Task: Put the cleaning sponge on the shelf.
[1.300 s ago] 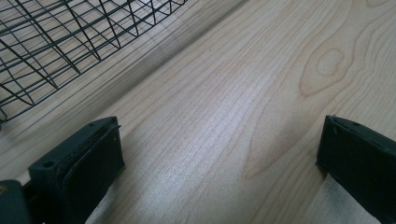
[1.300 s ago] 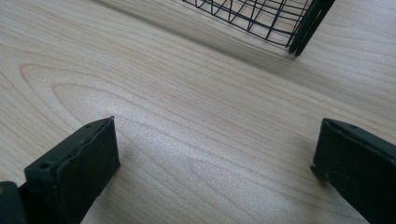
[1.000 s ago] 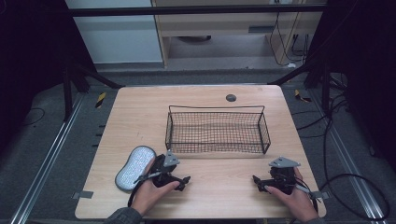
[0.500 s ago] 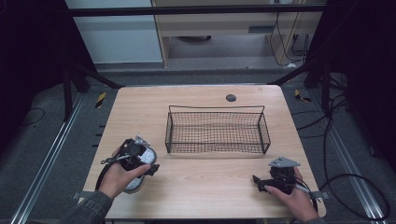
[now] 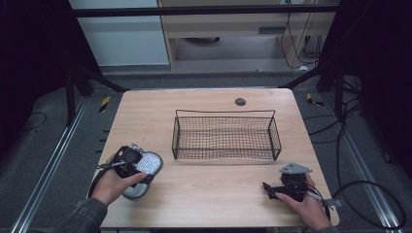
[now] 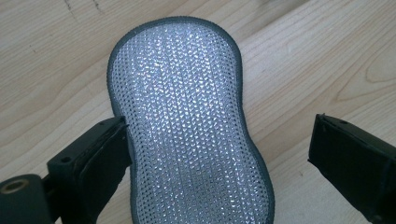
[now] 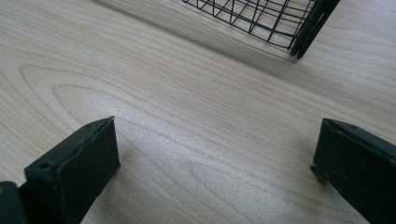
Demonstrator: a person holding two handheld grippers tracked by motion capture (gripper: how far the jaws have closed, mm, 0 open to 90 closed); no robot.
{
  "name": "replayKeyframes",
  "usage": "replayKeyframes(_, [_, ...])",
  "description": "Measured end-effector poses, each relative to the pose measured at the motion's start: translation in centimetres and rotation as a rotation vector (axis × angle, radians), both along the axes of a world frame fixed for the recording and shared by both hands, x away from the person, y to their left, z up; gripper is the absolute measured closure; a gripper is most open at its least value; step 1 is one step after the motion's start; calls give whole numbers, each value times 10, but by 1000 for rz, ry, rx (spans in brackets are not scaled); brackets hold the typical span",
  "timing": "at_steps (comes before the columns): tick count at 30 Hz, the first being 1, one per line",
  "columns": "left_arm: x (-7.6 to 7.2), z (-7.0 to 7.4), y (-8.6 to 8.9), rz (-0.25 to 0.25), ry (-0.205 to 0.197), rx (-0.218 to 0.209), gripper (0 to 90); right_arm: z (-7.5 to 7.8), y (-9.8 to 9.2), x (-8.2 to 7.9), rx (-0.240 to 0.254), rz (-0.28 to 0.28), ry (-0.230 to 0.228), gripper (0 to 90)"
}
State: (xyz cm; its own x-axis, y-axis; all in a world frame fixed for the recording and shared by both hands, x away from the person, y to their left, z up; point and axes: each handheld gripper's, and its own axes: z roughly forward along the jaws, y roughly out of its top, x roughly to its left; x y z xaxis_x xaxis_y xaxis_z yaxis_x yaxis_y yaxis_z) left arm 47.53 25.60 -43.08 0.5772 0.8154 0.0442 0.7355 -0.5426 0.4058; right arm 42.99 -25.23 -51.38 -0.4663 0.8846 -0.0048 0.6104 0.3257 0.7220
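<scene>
A silver mesh scrubbing pad point(image 5: 149, 164) with a grey rim lies flat on the wooden table point(image 5: 209, 194) at the front left. My left gripper point(image 5: 128, 161) hovers right over it, open. In the left gripper view the pad point(image 6: 187, 121) lies between the two jaws of the left gripper point(image 6: 219, 126); one jaw sits at the pad's edge, the other stands well clear of it. My right gripper point(image 5: 268, 188) rests at the front right, open and empty, and in the right gripper view the right gripper point(image 7: 217, 123) has bare wood between its jaws.
A black wire basket point(image 5: 224, 145) stands empty in the middle of the table, and its corner point(image 7: 261, 18) shows ahead of the right gripper. A small dark round mark point(image 5: 240, 101) lies near the far edge. Cables trail on the floor at right.
My left gripper has swung left from the table's front centre to a spot above the scrubbing pad. The right gripper has stayed in place.
</scene>
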Motion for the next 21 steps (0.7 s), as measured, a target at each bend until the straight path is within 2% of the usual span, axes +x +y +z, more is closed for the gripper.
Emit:
replayKeyframes(4, [0,-3,3,-7,22,6,45,0,0,0,-1,1,-2,3])
replayKeyframes(16, [3,-9,4,-12,52,26,43,0,0,1,-2,0,-3,3])
replayKeyframes(21, [6,-14,5,3,60,32,41,0,1,1,-1,0,-2,3])
